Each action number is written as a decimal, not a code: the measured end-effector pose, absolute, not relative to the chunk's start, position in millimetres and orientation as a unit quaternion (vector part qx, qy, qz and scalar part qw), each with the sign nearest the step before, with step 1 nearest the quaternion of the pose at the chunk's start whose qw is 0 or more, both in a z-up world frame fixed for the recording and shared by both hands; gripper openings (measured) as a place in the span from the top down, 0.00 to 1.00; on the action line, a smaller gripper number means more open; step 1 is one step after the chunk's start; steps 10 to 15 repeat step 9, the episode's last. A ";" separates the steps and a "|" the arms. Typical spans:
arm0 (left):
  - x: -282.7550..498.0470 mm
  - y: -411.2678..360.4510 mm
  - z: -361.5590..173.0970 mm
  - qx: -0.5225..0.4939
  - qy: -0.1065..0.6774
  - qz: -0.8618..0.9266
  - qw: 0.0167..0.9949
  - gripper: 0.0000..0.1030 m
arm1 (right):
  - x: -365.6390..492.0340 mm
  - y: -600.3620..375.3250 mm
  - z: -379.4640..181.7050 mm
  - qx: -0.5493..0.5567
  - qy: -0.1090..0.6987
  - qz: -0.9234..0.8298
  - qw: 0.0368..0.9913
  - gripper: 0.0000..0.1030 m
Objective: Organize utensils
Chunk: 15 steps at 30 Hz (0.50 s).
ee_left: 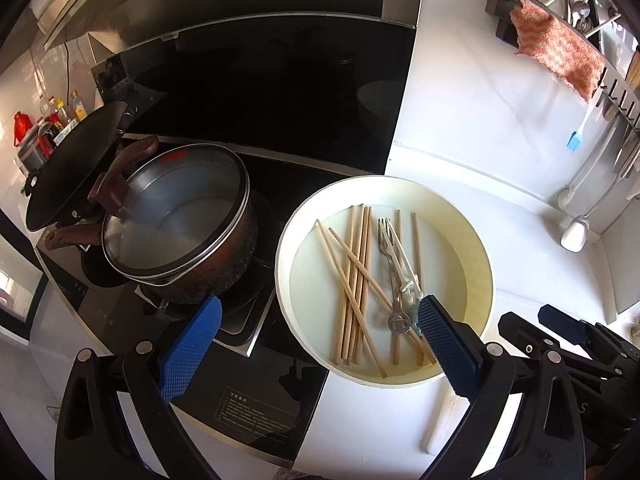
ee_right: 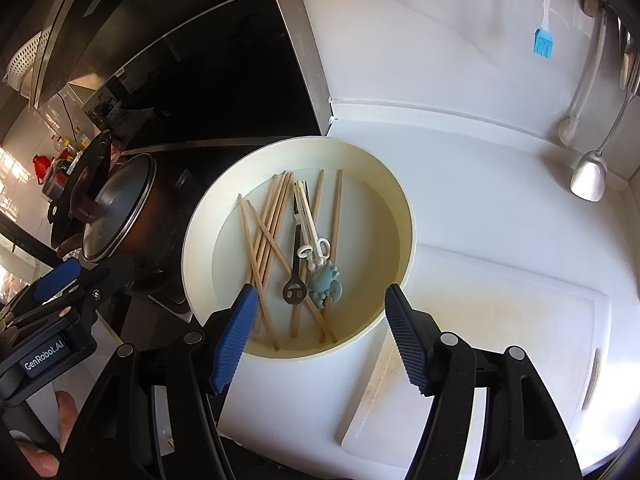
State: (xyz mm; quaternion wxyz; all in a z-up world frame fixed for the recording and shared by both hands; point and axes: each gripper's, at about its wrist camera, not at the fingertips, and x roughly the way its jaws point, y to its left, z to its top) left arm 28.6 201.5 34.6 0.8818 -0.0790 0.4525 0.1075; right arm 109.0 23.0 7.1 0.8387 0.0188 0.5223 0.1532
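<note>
1. A round cream basin stands on the white counter, just beside a black stove.
2. Inside the basin lie a loose heap of wooden chopsticks, some crossing one another, a metal fork and a white plastic fork with a blue crab-shaped handle. The two forks rest on top of the chopsticks, near the basin's middle.
3. Left gripper: jaws stand wide apart, nothing between the pads. One blue pad hangs over the stove, the other over the basin's near edge.
4. Right gripper: jaws apart, holding nothing, poised above the near rim of the basin.
5. A lidded brown pot sits on the stove, close to the basin.
6. A white cutting board lies on the counter, touching the basin's side.
7. A blue brush hangs at the wall.
</note>
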 end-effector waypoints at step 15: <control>31.3 200.2 29.8 -0.071 0.470 0.109 0.873 0.06 | 106.6 24.5 6.8 0.019 0.522 0.154 0.839 0.39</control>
